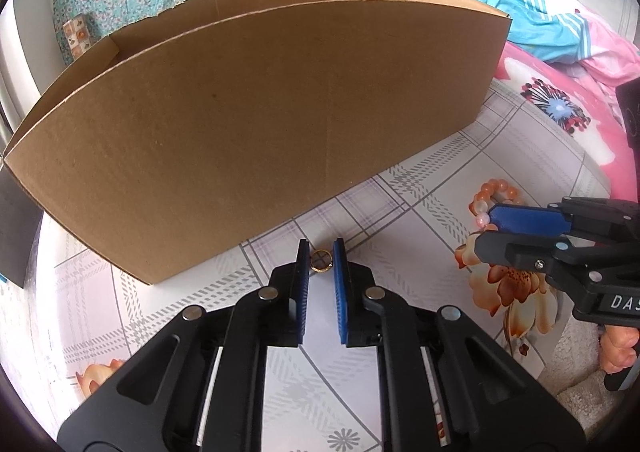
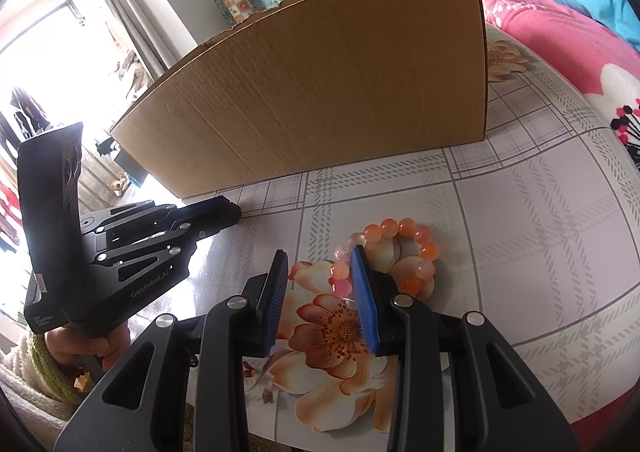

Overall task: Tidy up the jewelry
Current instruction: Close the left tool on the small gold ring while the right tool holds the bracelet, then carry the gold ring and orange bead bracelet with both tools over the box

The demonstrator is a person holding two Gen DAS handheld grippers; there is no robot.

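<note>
**Ring bracketed, bracelet half-straddled**

Plaid floral tablecloth (image 1: 420,220), big brown cardboard box (image 1: 256,124) standing on it. Small gold ring (image 1: 321,261) lies flat just in front of the box. My left gripper (image 1: 321,258) has its blue pads narrowly parted around the ring; contact unclear. Orange-and-pink bead bracelet (image 2: 416,252) lies on the flower print. My right gripper (image 2: 320,264) is spread wide, right pad inside the loop.
</note>
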